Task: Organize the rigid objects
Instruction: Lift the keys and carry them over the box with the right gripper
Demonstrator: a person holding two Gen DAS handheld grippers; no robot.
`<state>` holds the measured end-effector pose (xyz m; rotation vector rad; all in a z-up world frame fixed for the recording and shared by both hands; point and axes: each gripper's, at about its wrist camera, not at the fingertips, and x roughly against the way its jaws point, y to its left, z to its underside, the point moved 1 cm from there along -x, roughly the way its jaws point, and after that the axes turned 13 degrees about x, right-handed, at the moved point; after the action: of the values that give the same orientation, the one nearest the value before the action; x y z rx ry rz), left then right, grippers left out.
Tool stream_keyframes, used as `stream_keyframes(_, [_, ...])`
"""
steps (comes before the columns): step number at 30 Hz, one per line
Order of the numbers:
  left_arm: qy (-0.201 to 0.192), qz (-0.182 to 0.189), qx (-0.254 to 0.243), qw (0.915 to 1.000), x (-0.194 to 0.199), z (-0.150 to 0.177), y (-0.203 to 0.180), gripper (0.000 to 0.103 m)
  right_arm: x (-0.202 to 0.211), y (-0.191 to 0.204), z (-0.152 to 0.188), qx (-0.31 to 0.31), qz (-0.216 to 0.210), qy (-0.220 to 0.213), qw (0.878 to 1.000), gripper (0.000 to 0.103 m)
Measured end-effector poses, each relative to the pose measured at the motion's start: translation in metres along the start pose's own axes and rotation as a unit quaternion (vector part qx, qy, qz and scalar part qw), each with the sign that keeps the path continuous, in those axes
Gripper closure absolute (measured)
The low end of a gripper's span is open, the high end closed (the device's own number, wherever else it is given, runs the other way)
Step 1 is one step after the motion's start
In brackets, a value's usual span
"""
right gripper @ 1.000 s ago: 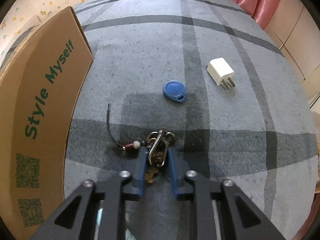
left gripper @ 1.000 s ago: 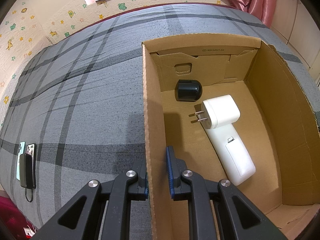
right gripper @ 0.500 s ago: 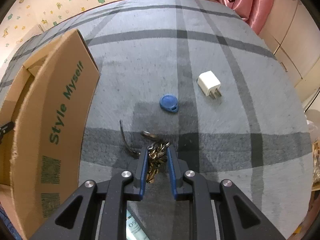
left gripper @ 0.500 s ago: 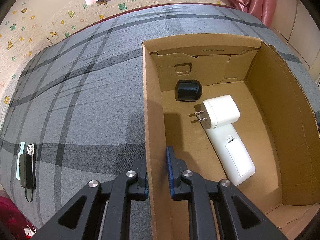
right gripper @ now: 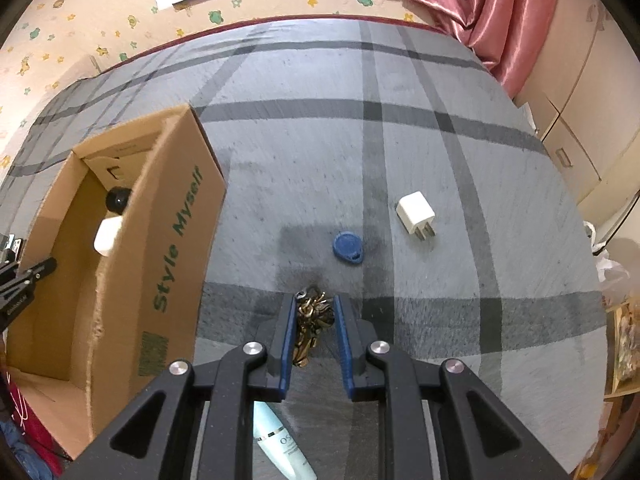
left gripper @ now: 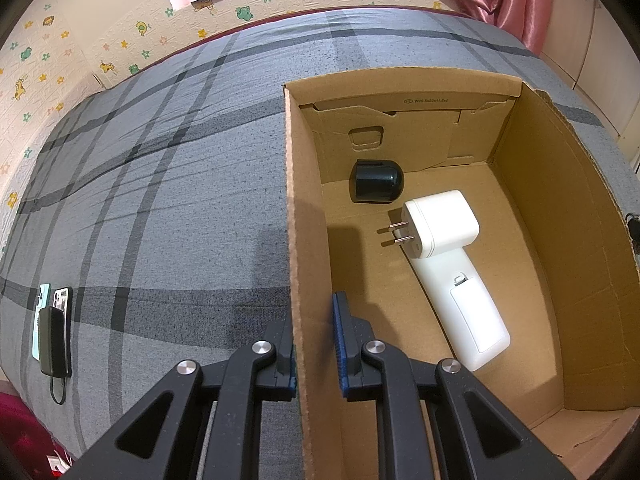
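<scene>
My left gripper is shut on the left wall of the open cardboard box, one finger outside and one inside. Inside the box lie a black domed object, a white plug adapter and a white remote-like device. My right gripper is shut on a bunch of keys, lifted clear above the grey plaid bed. A blue key fob and a small white charger lie on the bed beyond it. The box stands to the left in the right wrist view.
Two phones with a black power bank lie at the bed's left edge. A pale blue tube lies under the right gripper. Pink curtain and cabinets stand at the far right; a decorated wall runs behind the bed.
The right gripper has risen with the keys, lifting them and their cord off the bed; more of the box and bed came into view. The left gripper kept still on the box wall.
</scene>
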<state>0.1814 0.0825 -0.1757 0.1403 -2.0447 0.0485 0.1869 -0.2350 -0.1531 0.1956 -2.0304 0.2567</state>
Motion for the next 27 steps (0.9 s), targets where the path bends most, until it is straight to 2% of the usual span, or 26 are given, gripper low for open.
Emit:
stream_keyframes(14, [0.000,0.002,0.001,1.0000,0.001,0.001,-0.002,0.089,0.039,0.013,-0.033,0.022,0.005,-0.035,0.999,0.084])
stream_keyframes(27, [0.001,0.004,0.003,1.0000,0.001,0.000,-0.001,0.089,0.075,0.042,-0.070,0.053,-0.002,-0.077,0.996,0.084])
